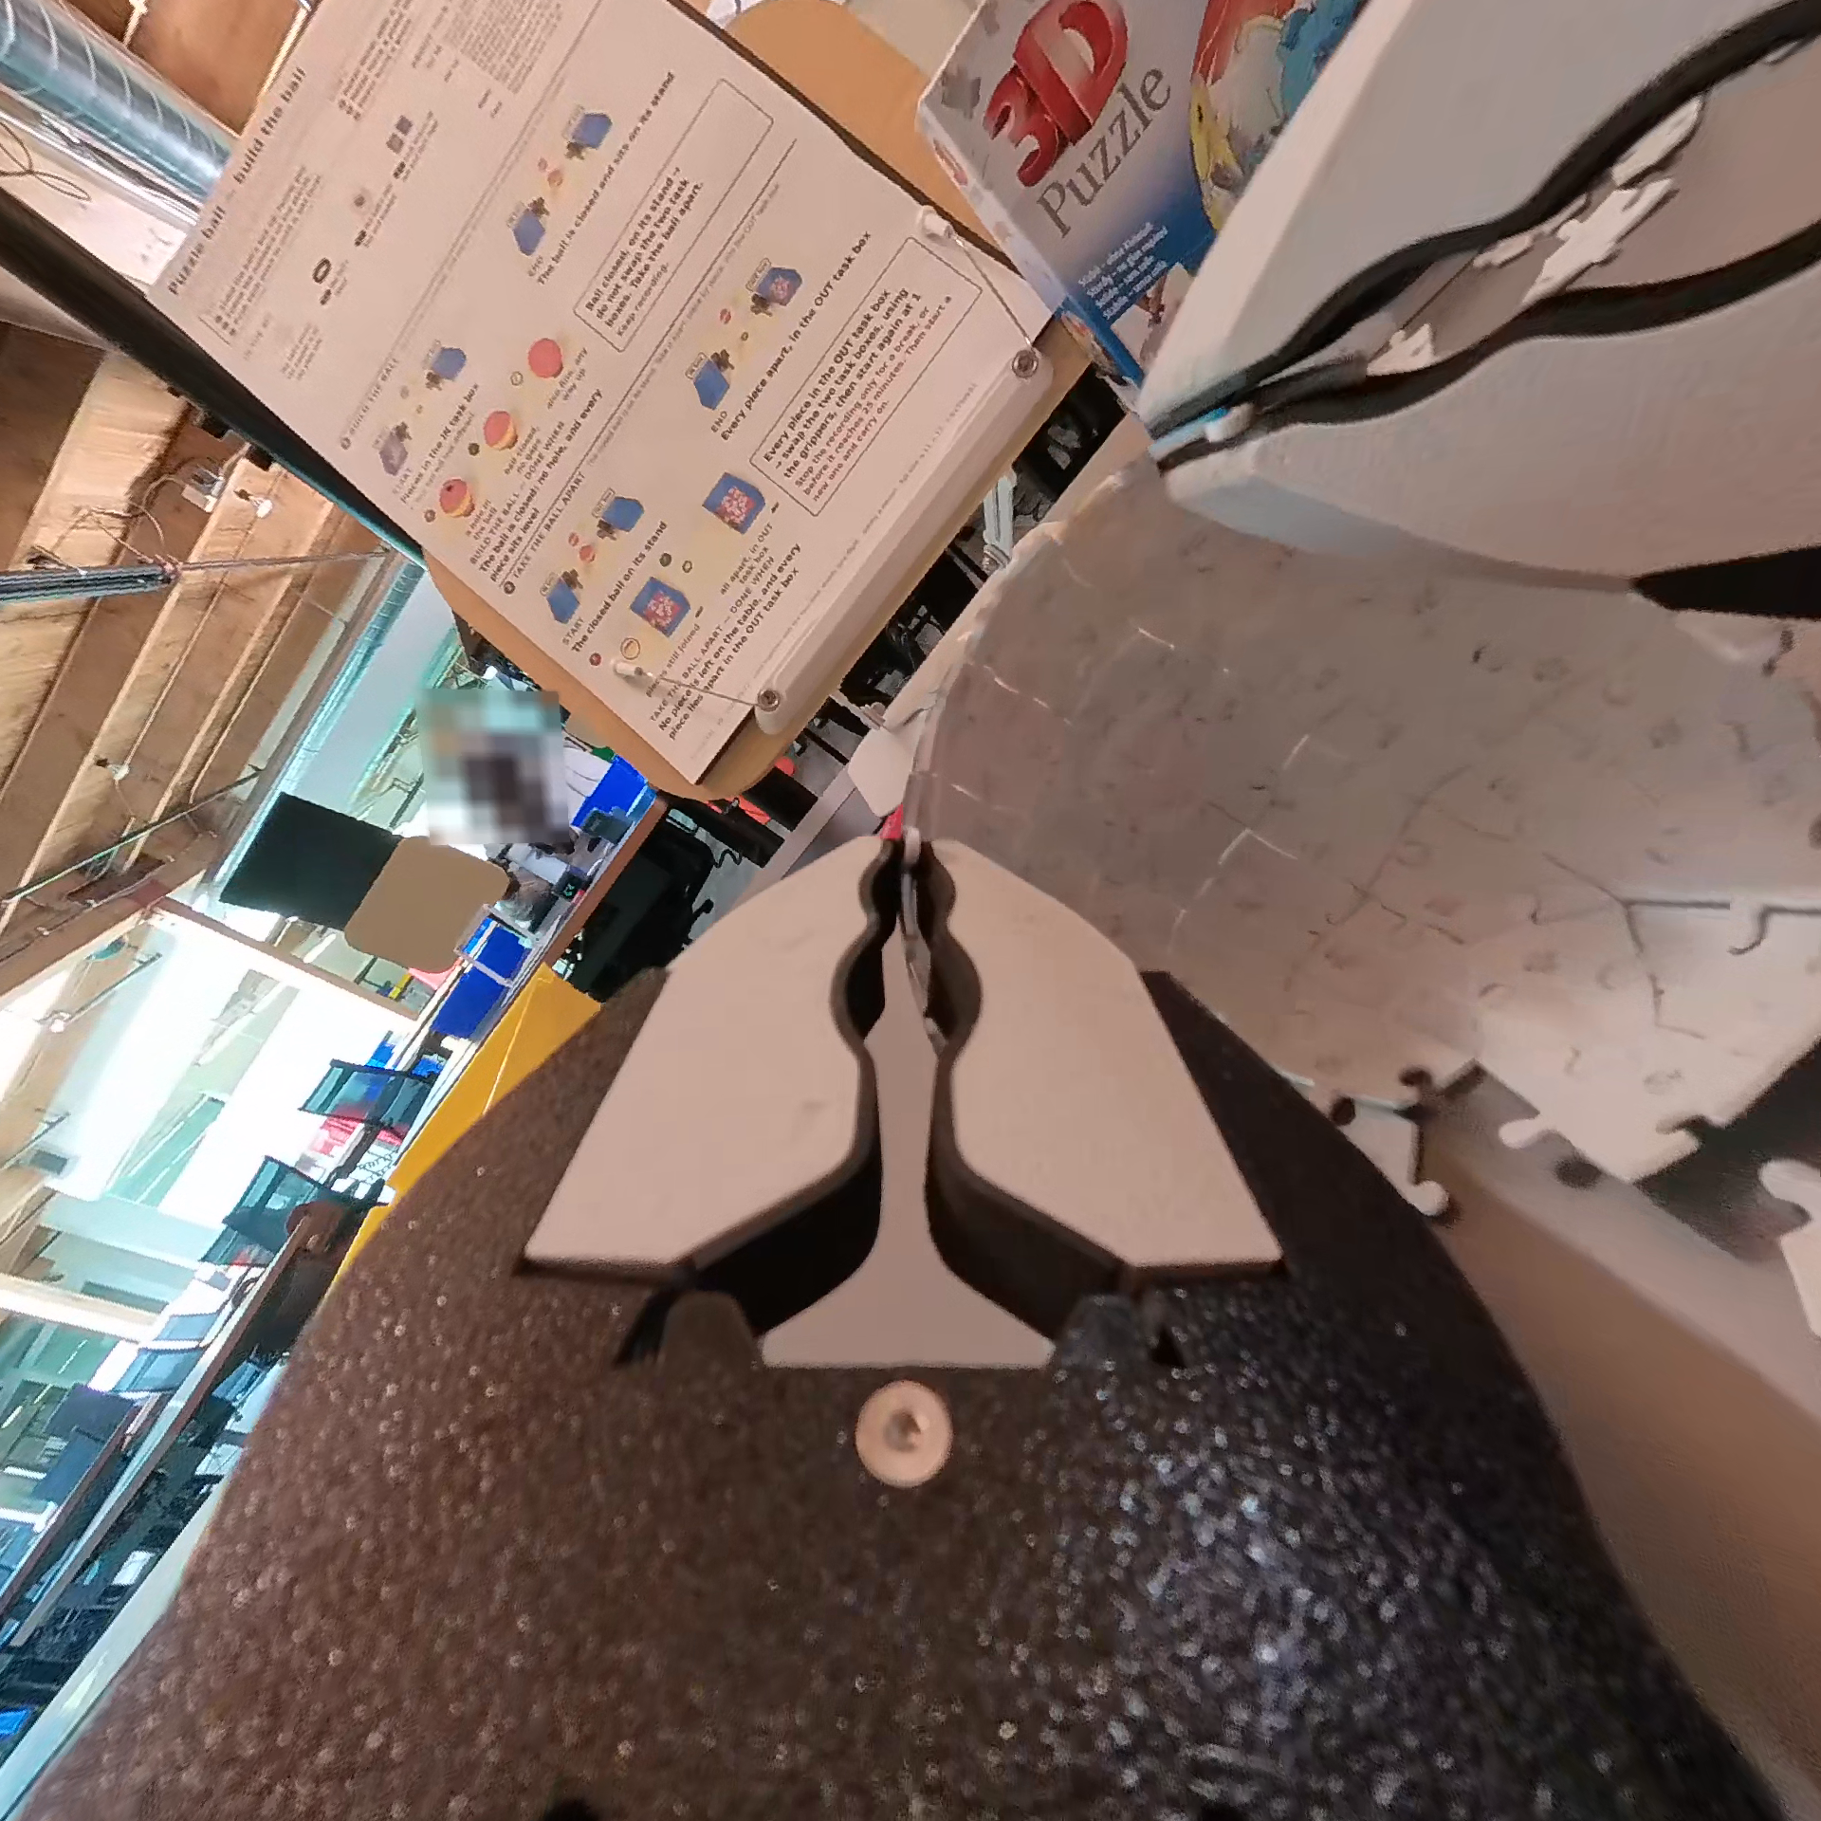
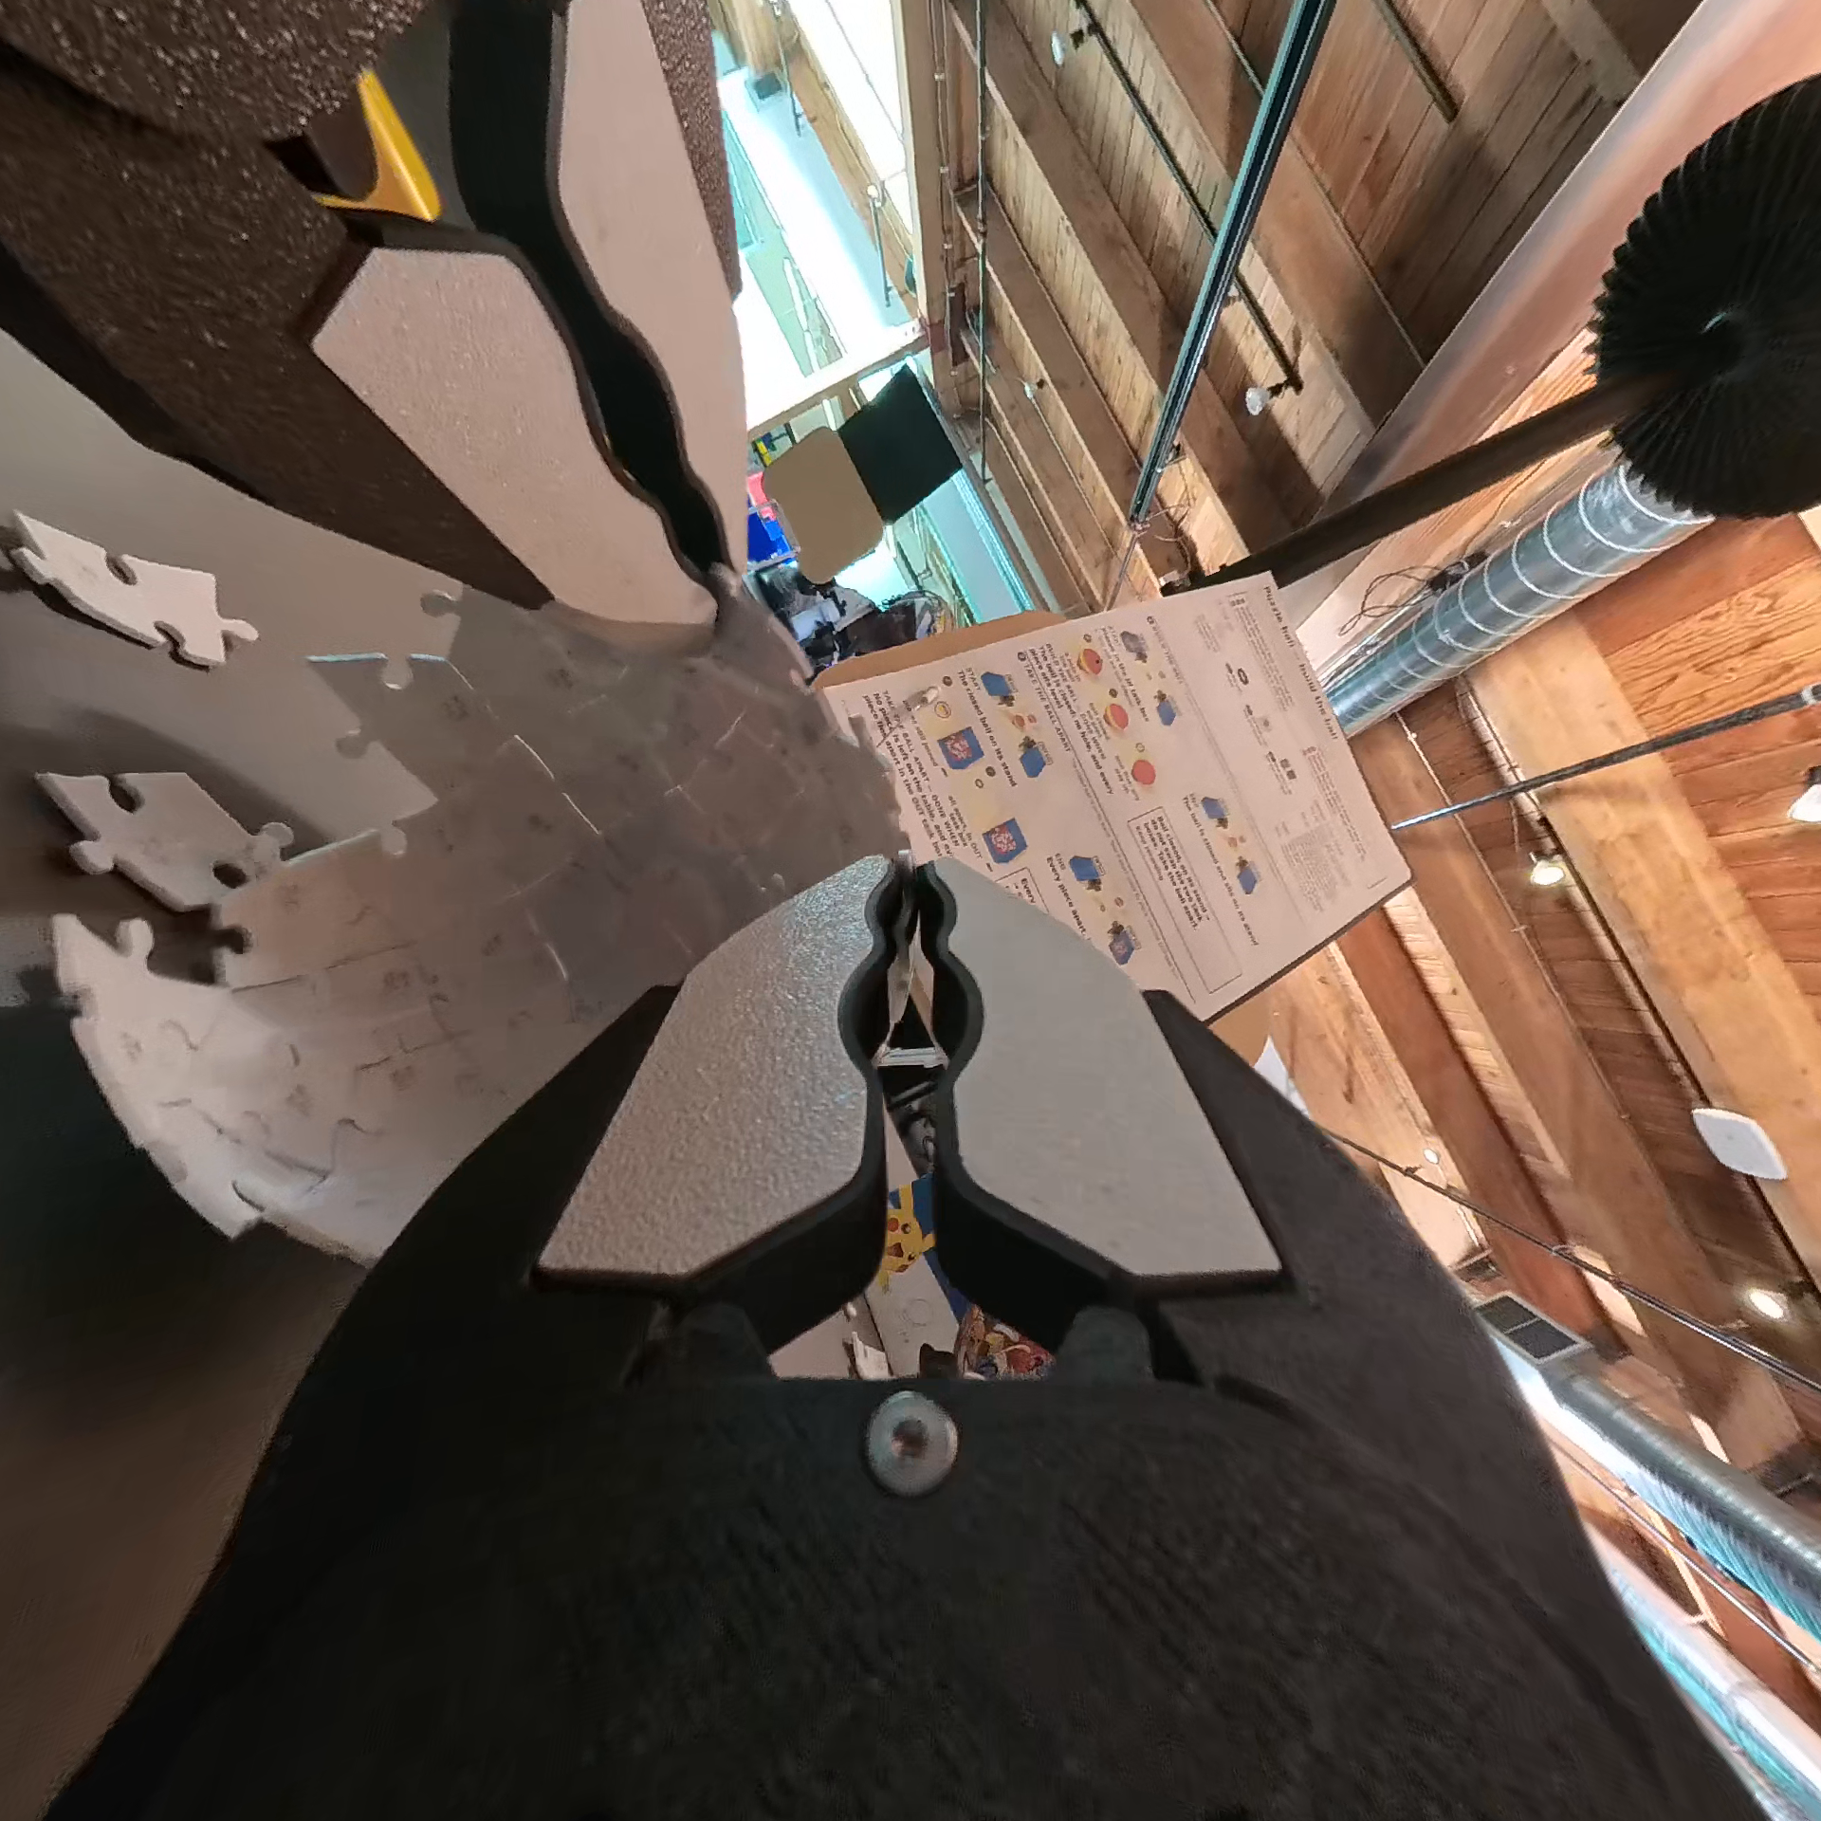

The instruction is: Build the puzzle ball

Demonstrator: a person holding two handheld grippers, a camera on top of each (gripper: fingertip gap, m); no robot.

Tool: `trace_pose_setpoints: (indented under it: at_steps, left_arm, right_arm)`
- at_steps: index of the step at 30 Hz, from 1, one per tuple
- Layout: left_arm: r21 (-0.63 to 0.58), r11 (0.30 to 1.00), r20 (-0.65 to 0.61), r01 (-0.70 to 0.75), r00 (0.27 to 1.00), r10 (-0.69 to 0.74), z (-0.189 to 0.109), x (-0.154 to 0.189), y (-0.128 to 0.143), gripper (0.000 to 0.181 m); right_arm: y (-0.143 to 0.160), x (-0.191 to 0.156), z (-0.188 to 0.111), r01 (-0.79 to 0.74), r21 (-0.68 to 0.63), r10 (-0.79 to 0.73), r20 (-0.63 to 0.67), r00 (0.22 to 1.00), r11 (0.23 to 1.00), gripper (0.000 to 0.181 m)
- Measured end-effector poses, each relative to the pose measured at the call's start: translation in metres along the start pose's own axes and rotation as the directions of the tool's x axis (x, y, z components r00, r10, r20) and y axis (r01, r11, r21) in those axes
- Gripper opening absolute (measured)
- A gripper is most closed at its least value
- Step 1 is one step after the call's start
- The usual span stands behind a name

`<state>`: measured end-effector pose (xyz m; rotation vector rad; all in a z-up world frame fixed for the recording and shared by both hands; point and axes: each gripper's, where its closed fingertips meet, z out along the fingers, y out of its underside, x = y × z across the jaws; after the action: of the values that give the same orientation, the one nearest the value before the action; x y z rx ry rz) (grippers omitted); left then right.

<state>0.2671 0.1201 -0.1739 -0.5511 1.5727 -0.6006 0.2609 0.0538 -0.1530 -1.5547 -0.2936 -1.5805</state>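
The partly built puzzle ball [image 1: 1380, 838] is a curved shell of joined pieces, and I see its pale grey inner side with a jagged open edge. My left gripper [image 1: 907, 857] is shut on the shell's rim. The right gripper [image 1: 1232, 424] comes in from the upper right and meets the same rim. In the right wrist view the shell [image 2: 493, 887] curves away to the left. My right gripper [image 2: 911, 877] is shut on its rim, with the thin edge between the jaws. The left gripper [image 2: 719, 591] grips the rim farther along, at upper left.
Two loose white puzzle pieces [image 2: 128, 591] [image 2: 168, 838] lie on the grey table [image 2: 148, 1380] beyond the shell. A printed instruction sheet [image 1: 591, 345] on a board and the puzzle box [image 1: 1084, 148] stand behind. A workshop with wooden walls lies farther off. My right fingertips sit around 7 centimeters from my left ones.
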Motion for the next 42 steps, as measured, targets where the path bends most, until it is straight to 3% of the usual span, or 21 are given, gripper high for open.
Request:
trace_pose_setpoints:
  at_steps: [8, 14, 22, 28, 33, 42]
  left_arm:
    - [0.024, 1.000, 0.025, -0.002, 1.000, 0.001, 0.000, -0.001, -0.002, 0.002]
    - [0.044, 0.999, 0.022, -0.022, 1.000, 0.021, 0.001, 0.000, -0.004, 0.002]
    - [0.097, 0.990, 0.037, -0.101, 0.995, 0.098, 0.002, 0.002, -0.010, 0.003]
    - [0.114, 0.982, 0.043, -0.152, 0.988, 0.148, 0.004, 0.003, -0.010, 0.003]
    - [0.126, 0.965, 0.071, -0.228, 0.973, 0.221, 0.003, 0.006, -0.018, 0.003]
    - [0.136, 0.950, 0.101, -0.280, 0.958, 0.268, 0.002, 0.008, -0.024, 0.003]
  right_arm:
    - [0.001, -0.001, -0.001, -0.039, -0.011, 0.038, -0.019, 0.999, 0.999, 0.003]
    - [0.002, 0.004, -0.001, -0.127, 0.005, 0.127, -0.024, 0.992, 0.992, 0.018]
    - [0.003, 0.003, 0.001, -0.106, 0.007, 0.106, -0.010, 0.994, 0.994, 0.012]
    - [0.003, 0.003, 0.000, -0.145, 0.012, 0.145, 0.020, 0.989, 0.989, 0.023]
    - [0.002, 0.002, 0.004, -0.077, 0.007, 0.077, 0.045, 0.996, 0.997, 0.028]
    - [0.009, 0.000, 0.007, -0.051, -0.009, 0.051, 0.050, 0.997, 0.999, 0.005]
